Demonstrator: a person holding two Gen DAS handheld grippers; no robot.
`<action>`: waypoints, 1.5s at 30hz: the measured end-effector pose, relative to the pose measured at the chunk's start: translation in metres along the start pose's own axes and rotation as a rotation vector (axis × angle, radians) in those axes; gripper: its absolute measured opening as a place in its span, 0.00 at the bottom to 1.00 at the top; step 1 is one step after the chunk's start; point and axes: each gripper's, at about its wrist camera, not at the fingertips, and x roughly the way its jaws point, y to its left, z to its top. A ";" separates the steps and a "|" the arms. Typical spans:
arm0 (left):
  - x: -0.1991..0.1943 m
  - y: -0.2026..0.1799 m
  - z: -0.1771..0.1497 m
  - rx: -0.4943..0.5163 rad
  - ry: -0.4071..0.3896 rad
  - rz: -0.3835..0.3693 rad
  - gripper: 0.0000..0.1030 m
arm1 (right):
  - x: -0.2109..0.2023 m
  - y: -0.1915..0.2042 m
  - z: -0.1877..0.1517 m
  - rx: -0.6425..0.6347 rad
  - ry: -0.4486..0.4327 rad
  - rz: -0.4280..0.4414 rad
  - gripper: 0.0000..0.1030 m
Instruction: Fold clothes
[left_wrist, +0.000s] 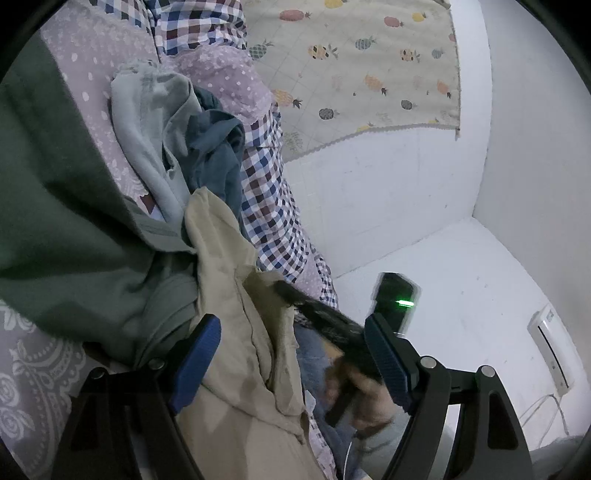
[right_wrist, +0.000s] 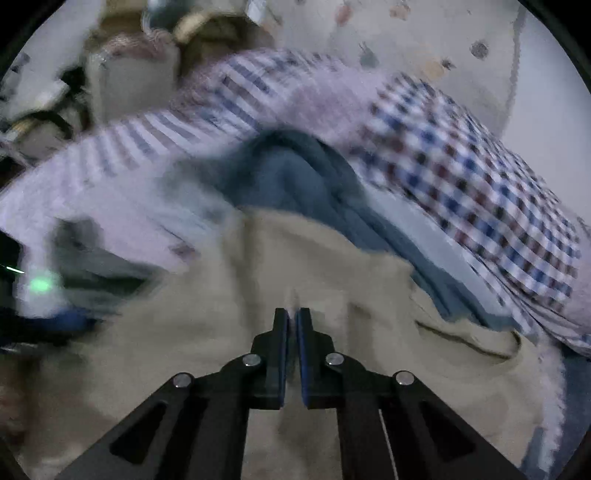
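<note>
A beige garment hangs in front of me and runs down between the wide-apart blue pads of my left gripper, which is open and not pinching it. My right gripper is shut on the same beige garment, which puckers at its fingertips. In the left wrist view the right gripper's black body shows a green light, and a hand holds it. The right wrist view is motion-blurred.
A dark green garment, a pale grey-green one and a blue one lie heaped on a bed with a checked sheet. Behind it are a pineapple-print cloth and white walls. The blue garment lies just beyond the beige one.
</note>
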 end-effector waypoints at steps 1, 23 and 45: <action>-0.001 0.001 0.000 -0.004 -0.002 -0.002 0.81 | -0.012 0.006 0.003 -0.002 -0.030 0.040 0.04; 0.000 0.007 0.003 -0.036 -0.018 -0.011 0.81 | 0.007 0.058 0.001 -0.161 0.078 0.288 0.42; 0.005 -0.003 0.000 0.043 0.007 0.057 0.81 | 0.029 0.014 0.024 -0.061 0.048 0.130 0.34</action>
